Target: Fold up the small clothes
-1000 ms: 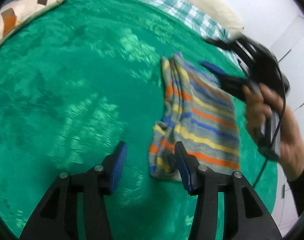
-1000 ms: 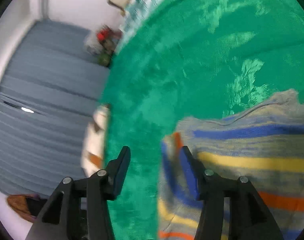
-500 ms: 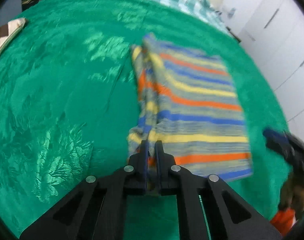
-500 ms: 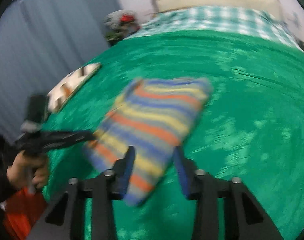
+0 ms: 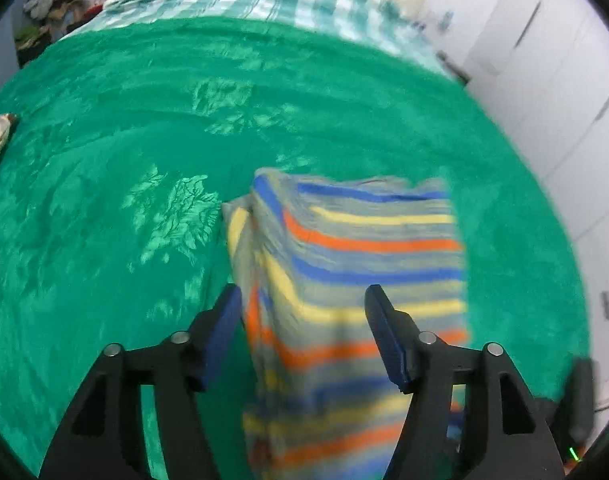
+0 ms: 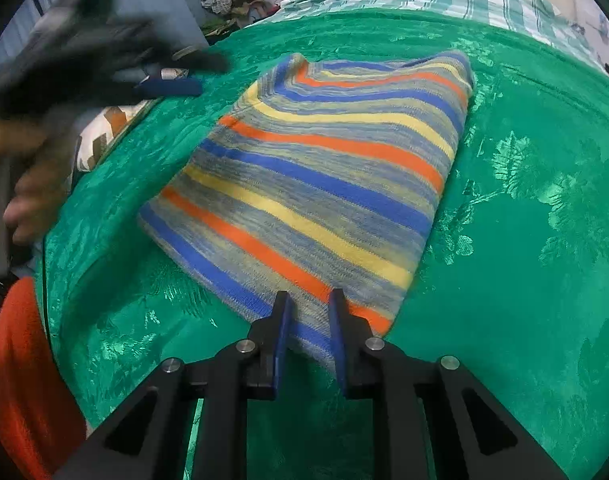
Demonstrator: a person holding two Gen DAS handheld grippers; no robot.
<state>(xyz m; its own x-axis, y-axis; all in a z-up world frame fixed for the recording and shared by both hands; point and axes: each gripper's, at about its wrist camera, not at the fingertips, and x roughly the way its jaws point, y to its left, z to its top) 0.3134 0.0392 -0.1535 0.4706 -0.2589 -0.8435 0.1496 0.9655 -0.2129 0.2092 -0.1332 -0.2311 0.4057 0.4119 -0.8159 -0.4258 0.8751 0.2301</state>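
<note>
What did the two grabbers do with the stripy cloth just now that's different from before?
The left hand-held gripper, pinched shut on the striped cloth half a second ago, has let go and its jaws are opening. The right hand-held gripper swung round to the cloth's near edge; its jaws are closing with that edge between them. The cloth still lies folded on the green blanket.

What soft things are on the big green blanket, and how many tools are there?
Striped clothes: 1, the folded striped cloth on the green blanket
Patterned pillows: 1, the pillow at the blanket's edge
Tools: 2, the left tool, jaws opening, and the right tool, closing around the cloth's edge
Total: 4
</note>
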